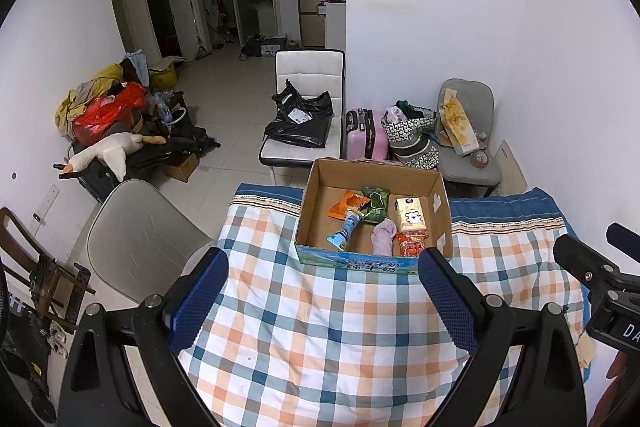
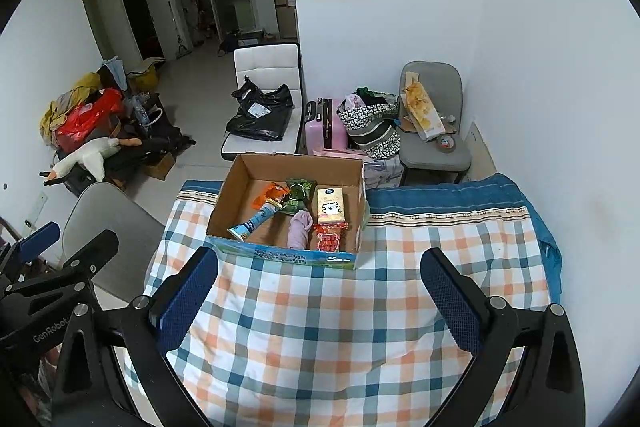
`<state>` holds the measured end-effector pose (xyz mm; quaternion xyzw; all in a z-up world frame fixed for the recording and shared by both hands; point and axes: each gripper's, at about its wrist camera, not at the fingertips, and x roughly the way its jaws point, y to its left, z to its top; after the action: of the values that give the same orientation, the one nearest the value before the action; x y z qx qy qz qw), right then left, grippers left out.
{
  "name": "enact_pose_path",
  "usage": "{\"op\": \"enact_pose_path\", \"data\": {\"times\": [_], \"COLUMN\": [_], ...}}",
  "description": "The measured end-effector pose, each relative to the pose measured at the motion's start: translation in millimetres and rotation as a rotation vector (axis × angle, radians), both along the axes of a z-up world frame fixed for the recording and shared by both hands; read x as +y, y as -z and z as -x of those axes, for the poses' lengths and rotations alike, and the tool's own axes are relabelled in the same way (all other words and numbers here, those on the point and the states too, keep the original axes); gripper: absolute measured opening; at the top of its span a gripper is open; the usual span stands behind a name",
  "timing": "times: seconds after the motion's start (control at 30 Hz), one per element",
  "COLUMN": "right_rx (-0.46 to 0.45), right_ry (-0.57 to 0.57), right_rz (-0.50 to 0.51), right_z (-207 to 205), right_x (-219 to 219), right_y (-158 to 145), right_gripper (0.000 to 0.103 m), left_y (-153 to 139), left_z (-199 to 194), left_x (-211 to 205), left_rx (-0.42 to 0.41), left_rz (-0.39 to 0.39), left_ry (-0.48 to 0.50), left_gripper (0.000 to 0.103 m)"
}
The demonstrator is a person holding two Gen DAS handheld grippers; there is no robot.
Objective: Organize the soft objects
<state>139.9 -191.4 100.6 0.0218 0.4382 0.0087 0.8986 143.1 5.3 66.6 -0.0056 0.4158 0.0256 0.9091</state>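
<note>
Left wrist view shows the checked cloth [image 1: 320, 327] bare, and the box [image 1: 374, 261] at its far edge holding the packets and pink sock [image 1: 382, 237]. Both tongs, left [image 1: 322, 303] and right [image 2: 318, 301], hang spread and empty; any further tidying probably calls for reaching in from above, clear of the box wall.

Readable text: two spots

"GenRobot" is showing in white on the left gripper [image 2: 44, 269] body, lower left of right wrist view; "纯牛奶" is showing on the cardboard box [image 1: 360, 264] blue front, center frame.
</note>
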Motion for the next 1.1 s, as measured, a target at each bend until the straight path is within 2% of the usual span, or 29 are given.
{"op": "enact_pose_path", "data": {"times": [1.1], "right_rx": [-0.005], "right_ry": [-0.005], "right_rz": [0.013], "right_z": [-1.9], "right_x": [4.8], "right_y": [0.1], "right_gripper": [0.103], "left_y": [1.1], "left_z": [-0.7], "left_x": [-3.0], "left_rx": [0.004], "left_rz": [0.002], "left_ry": [-0.008], "left_gripper": [0.097]}}
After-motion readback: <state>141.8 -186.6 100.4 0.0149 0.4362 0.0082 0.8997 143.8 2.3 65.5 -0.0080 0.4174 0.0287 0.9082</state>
